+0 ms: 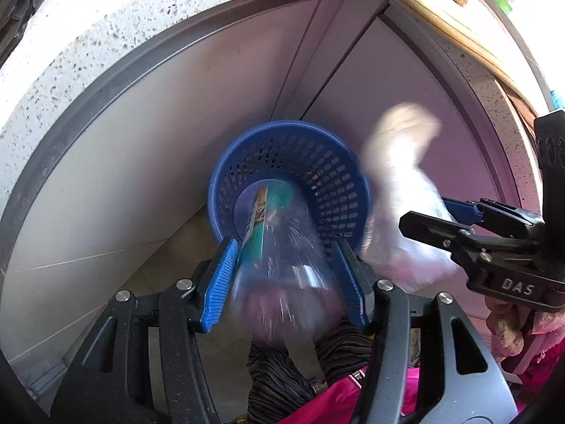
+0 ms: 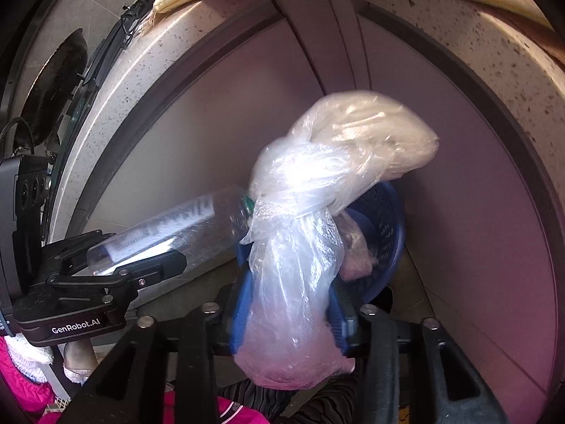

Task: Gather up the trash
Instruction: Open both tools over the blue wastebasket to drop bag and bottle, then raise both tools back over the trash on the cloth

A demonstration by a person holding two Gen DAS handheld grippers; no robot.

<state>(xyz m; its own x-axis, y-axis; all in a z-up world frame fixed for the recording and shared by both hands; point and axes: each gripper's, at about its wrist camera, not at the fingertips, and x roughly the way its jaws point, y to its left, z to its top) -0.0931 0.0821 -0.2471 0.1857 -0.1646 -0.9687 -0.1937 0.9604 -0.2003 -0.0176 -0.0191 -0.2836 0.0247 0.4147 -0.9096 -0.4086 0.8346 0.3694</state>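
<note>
A blue perforated basket (image 1: 328, 162) stands on the floor against the cabinet doors. My left gripper (image 1: 284, 245) points down at it, blue pads shut on a clear plastic bottle (image 1: 289, 265) with a teal label; the bottle looks blurred, its neck over the basket's mouth. In the right wrist view the left gripper (image 2: 141, 243) and bottle (image 2: 169, 226) are at left. My right gripper (image 2: 289, 275) stands open over the basket (image 2: 392, 233), with a knotted clear plastic bag (image 2: 310, 176) loose between its pads. The bag (image 1: 399, 183) and right gripper (image 1: 427, 213) are blurred beside the basket's right rim.
A speckled stone counter edge (image 1: 70, 53) curves above grey cabinet doors (image 1: 159, 141). A wooden board (image 1: 441, 10) lies on the counter. Crumpled pale trash (image 2: 356, 247) sits inside the basket. A person's pink clothing (image 1: 335, 399) and striped fabric (image 1: 275, 371) are just below the grippers.
</note>
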